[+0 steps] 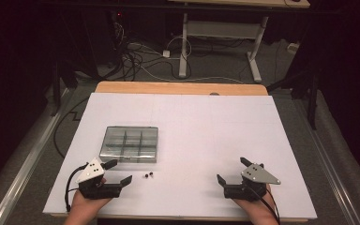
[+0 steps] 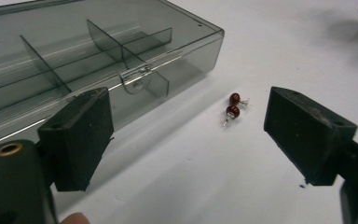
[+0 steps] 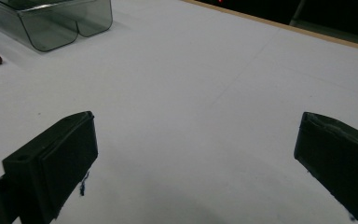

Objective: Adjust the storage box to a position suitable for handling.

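- Nearest the high view's camera, at the bottom edge of the frame, two hands each hold a gripper: the left gripper [image 1: 119,171] at lower left, the right gripper [image 1: 230,170] at lower right, both close to the near edge of the white table [image 1: 201,122].
- The left gripper's jaws stand apart with nothing between the pads; the right gripper's jaws are spread wide over bare table.
- Two small red beads [image 2: 233,105] lie side by side on the table, just right of the left gripper in the high view, and ahead of its jaws, centre right, in the left gripper view.
- One clear grey compartment box [image 1: 130,144] sits left of centre, lid shut, just beyond the left gripper and near the beads, not touching them.
- Open white surface runs across the centre, the right half and the far part of the table, up to the wooden strip [image 1: 178,88] at its far edge.
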